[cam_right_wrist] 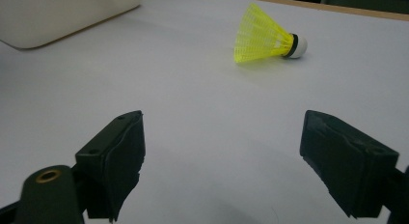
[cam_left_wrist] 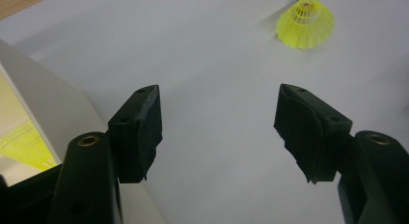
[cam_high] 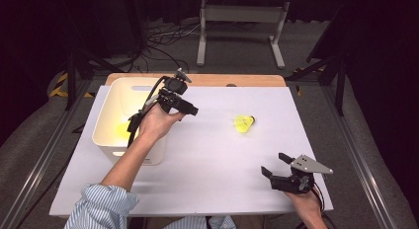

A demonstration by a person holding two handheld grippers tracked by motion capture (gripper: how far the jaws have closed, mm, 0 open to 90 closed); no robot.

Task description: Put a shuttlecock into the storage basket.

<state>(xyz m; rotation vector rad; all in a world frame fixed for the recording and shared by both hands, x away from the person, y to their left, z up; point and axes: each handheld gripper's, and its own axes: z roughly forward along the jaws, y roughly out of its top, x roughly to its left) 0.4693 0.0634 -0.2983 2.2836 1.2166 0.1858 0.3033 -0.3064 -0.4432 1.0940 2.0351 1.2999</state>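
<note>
High view: a yellow mesh-skirted shuttlecock (cam_high: 244, 124) lies right of centre on the smooth white table (cam_high: 207, 165). The left gripper (cam_high: 190, 109) hovers at the rim of the cream plastic bin (cam_high: 116, 98), centre-left; the right gripper (cam_high: 275, 165) sits lower right.

Left gripper view: jaws wide apart, empty; shuttlecock (cam_left_wrist: 306, 22) upper right.

Right gripper view: jaws wide apart, empty; shuttlecock (cam_right_wrist: 267, 36), white-capped, upper centre.
</note>
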